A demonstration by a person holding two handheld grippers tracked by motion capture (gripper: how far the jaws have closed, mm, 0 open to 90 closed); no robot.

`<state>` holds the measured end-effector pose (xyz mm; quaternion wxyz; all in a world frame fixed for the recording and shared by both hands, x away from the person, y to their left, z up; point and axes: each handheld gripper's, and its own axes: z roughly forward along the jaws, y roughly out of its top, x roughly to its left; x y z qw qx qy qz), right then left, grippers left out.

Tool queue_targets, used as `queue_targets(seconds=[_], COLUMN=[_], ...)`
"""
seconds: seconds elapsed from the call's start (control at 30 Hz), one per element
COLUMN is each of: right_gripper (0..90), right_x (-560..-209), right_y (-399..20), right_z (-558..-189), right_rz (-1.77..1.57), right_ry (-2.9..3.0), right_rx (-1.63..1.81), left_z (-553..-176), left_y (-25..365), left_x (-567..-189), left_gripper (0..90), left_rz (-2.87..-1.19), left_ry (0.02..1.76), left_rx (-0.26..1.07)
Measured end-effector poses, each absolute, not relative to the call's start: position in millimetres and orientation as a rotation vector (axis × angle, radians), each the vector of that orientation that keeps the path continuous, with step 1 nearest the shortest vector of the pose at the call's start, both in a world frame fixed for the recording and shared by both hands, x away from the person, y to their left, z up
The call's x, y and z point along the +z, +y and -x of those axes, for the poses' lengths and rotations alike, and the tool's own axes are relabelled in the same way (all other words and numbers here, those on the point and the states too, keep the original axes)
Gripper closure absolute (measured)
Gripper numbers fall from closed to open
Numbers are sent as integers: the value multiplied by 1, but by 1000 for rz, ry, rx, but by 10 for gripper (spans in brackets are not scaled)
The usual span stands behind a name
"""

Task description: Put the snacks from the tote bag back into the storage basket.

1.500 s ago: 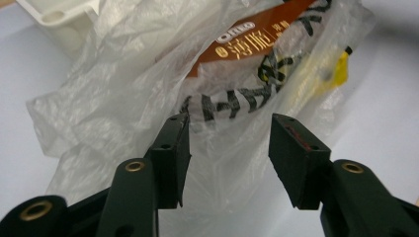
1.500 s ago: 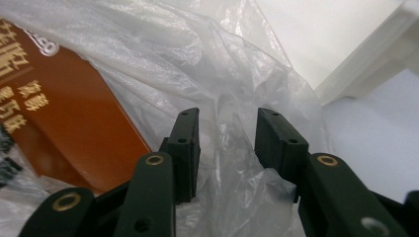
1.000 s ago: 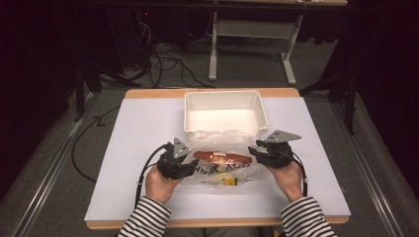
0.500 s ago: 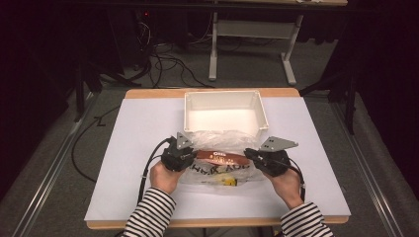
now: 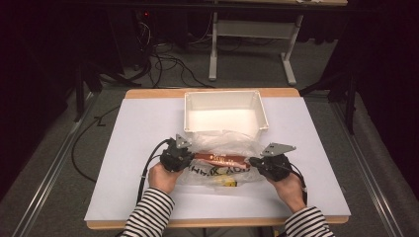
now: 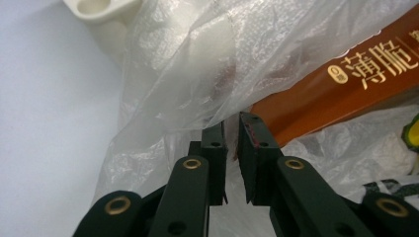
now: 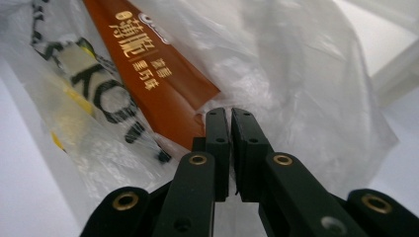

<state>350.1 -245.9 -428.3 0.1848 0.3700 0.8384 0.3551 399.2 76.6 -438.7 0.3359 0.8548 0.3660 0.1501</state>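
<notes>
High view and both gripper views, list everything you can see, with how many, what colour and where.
table: one, white top, centre
bin: one, white, far middle of table
plastic bag: one, clear, in front of bin
box: one, brown, inside bag
desk frame: one, white, on floor behind
cables: several, black, floor behind
left gripper: one, black, shut on bag's left end
right gripper: one, black, shut on bag's right end
sleeves: two, striped, bottom edge

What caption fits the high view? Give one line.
Both grippers, left and right, pinch a clear plastic bag before a white bin.
</notes>
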Motion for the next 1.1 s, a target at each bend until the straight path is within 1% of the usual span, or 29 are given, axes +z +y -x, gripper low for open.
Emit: queue_targets(seconds=[0.27,0.7,0.9,1.1], right_gripper=[873,876,895,900], right_x=[-436,-441,-443,-438], right_y=[-254,-260,-260,-250], right_z=[-352,-359,-358,-351], right_rz=[-1100,-1168,-1204,-1142], right_ry=[2380,2380,2386,2418], right_rx=[968,958,977,967], left_z=[-394,-377,-360,-344], left_y=[78,79,80,87], left_x=[-444,-445,-448,-444], left_gripper=[822,858,893,896], left_rz=[-2257,-2295,-2282,-2312], left_ry=[948,909,893,885], left_rx=[352,316,288,286])
